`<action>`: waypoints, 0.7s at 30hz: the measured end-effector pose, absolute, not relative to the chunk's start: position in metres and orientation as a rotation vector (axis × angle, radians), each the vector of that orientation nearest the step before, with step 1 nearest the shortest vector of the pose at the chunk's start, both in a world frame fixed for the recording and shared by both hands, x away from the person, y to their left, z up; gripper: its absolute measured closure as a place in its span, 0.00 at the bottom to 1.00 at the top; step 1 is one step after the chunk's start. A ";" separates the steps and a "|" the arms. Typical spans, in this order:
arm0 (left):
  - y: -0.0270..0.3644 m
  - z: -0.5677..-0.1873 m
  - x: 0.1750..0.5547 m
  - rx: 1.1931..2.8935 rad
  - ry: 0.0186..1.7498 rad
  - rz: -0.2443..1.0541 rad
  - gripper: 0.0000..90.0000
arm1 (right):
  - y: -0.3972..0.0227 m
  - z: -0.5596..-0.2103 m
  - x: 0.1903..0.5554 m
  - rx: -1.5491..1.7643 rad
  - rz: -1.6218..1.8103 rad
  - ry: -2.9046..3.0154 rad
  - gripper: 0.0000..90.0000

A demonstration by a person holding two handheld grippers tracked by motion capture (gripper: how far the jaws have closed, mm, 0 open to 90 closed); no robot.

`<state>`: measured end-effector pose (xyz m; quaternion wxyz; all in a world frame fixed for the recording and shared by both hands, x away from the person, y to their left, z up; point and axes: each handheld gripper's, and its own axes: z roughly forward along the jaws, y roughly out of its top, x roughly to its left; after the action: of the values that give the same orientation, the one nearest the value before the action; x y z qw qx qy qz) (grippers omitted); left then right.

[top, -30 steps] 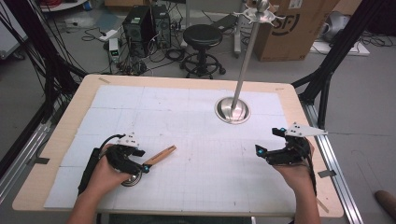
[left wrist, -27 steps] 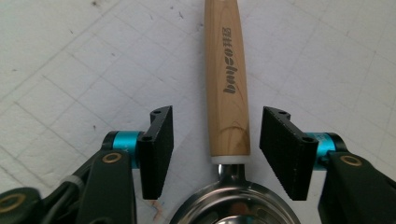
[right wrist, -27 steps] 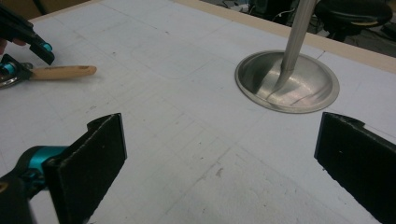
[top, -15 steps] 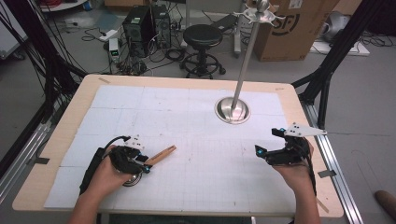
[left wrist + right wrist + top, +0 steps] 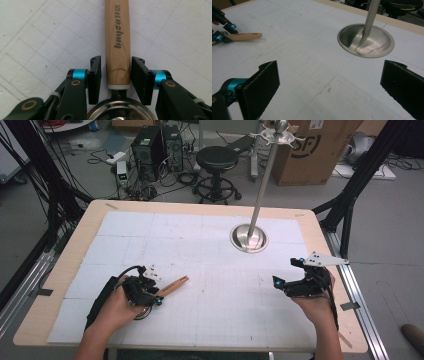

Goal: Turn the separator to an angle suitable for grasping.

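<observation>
The left tool is straddling the wooden handle lying on the counter, jaws nearly closing, not clamping. Rigid, light; grip near the ferrule. The right tool is gaping empty.

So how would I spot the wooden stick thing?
Start at the tall metal stand on the white table mat. Look toward the person's left gripper. Between its jaws lies a light wooden handle printed with dark letters, joined to a shiny metal utensil.

One wooden-handled utensil with a steel bowl, at seven o'clock. One chrome pole stand on a round base, at one o'clock. Two hand-held black grippers.
</observation>
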<state>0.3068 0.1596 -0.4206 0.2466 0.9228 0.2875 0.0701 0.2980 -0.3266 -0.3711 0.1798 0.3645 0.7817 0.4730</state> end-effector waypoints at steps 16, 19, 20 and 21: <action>0.156 -0.419 0.309 2.527 0.830 0.193 0.76 | -0.325 -0.373 0.300 1.036 1.331 2.217 0.01; 0.157 -0.419 0.310 2.512 0.846 0.171 0.76 | -0.327 -0.373 0.299 1.036 1.326 2.215 0.01; 0.158 -0.419 0.311 2.515 0.841 0.165 0.76 | -0.327 -0.373 0.299 1.039 1.328 2.215 0.01; 0.159 -0.419 0.311 2.514 0.837 0.163 0.76 | -0.327 -0.373 0.298 1.040 1.329 2.215 0.01</action>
<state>0.3108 0.1586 -0.4187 0.2412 0.9191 0.3059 0.0597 0.2984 -0.3275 -0.3727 0.1777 0.3674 0.7827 0.4699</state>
